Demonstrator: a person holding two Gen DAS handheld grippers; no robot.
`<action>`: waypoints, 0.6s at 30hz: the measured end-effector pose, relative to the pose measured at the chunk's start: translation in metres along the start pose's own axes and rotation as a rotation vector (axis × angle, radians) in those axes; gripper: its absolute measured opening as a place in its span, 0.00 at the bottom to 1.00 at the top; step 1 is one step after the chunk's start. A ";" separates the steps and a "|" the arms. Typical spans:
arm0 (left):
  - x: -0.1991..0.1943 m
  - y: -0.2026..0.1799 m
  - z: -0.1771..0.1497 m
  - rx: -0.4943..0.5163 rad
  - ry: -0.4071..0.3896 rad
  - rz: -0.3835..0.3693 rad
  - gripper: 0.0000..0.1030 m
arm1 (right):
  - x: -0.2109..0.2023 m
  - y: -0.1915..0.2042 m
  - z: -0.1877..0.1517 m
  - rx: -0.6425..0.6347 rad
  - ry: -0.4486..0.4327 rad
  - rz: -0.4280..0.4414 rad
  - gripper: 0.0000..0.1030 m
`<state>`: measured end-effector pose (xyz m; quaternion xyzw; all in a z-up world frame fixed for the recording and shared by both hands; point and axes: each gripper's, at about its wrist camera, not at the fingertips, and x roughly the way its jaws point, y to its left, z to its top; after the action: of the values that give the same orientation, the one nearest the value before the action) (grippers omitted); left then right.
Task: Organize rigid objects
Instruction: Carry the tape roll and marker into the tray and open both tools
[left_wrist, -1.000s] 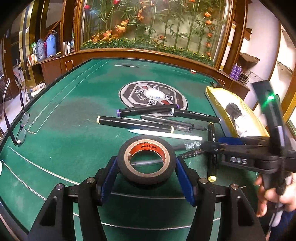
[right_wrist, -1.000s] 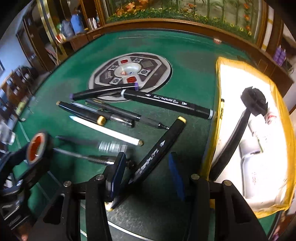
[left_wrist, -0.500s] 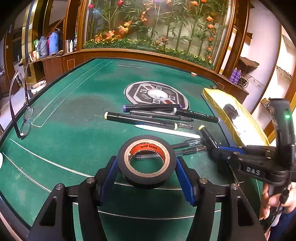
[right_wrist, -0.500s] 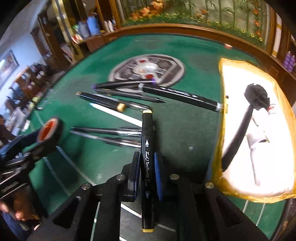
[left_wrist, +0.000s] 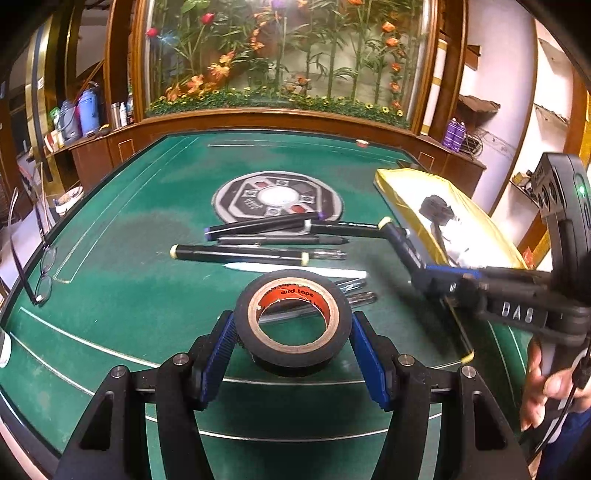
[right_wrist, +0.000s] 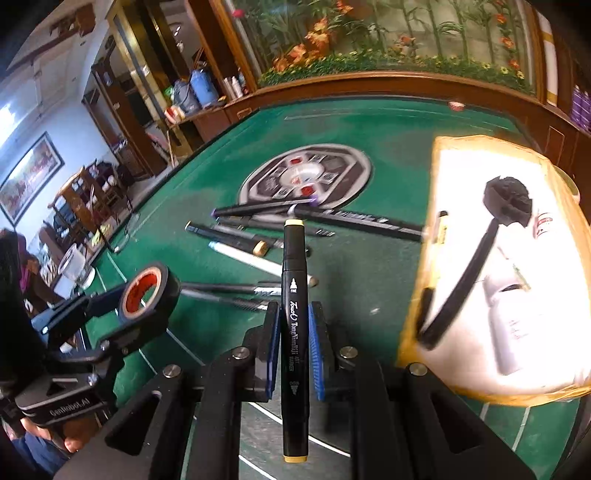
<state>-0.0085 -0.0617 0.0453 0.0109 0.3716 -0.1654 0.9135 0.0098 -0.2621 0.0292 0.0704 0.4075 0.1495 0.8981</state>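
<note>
Right wrist view shows the right gripper (right_wrist: 293, 347) clamped mid-barrel on the black yellow-capped marker pen (right_wrist: 294, 314), light, stiff, probably slippery, above the green felt table (right_wrist: 388, 177), while the left gripper (left_wrist: 291, 354) pinches a black tape roll (left_wrist: 293, 325).

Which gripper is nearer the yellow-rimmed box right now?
Right. The right gripper, shut on a black marker, is up beside the yellow-rimmed box. The left gripper, holding the tape roll, sits farther off over the green table.
</note>
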 end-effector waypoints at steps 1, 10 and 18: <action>0.000 -0.004 0.002 0.006 0.001 -0.005 0.64 | -0.004 -0.006 0.002 0.012 -0.013 -0.002 0.14; 0.006 -0.060 0.039 0.065 0.018 -0.084 0.64 | -0.045 -0.079 0.041 0.158 -0.156 -0.054 0.14; 0.029 -0.135 0.098 0.134 0.006 -0.205 0.64 | -0.054 -0.157 0.072 0.310 -0.218 -0.201 0.14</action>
<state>0.0358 -0.2120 0.1104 0.0345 0.3617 -0.2824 0.8878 0.0635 -0.4282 0.0757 0.1825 0.3312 -0.0141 0.9256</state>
